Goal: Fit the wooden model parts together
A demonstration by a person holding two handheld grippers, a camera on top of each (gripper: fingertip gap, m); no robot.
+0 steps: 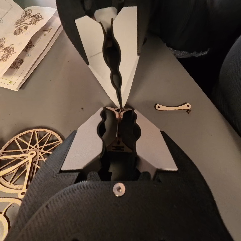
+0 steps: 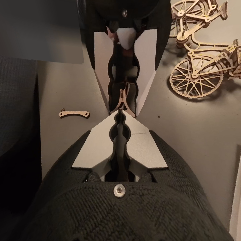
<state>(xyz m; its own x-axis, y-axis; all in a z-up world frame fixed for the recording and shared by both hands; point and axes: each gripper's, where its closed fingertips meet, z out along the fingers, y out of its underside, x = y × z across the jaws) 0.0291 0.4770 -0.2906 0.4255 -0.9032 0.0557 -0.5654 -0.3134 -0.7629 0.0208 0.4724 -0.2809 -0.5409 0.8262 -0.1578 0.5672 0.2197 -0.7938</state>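
My left gripper (image 1: pixel 119 108) is shut on a small flared wooden part (image 1: pixel 118 147), held between its grey fingers above the grey table (image 1: pixel 65 104). My right gripper (image 1: pixel 120 104) comes in from the far side, tip to tip with the left one. Its fingers are pressed together on a thin wooden slat that stands edge-on in the flared part. In the right wrist view the right gripper (image 2: pixel 119 111) meets the left gripper (image 2: pixel 122 112), which holds the flared part (image 2: pixel 121 103). A loose curved wooden strip (image 1: pixel 172 107) lies on the table; it also shows in the right wrist view (image 2: pixel 74 113).
A wooden bicycle model (image 2: pixel 195 80) lies on the table; one of its wheels shows in the left wrist view (image 1: pixel 30 156). An open instruction booklet (image 1: pixel 26 45) lies at the far left. Dark clothing (image 1: pixel 228 78) borders the table edge. A tiny dark bit (image 1: pixel 188 111) lies by the strip. Only a small space, under 4 cm, lies between the two pairs of fingers.
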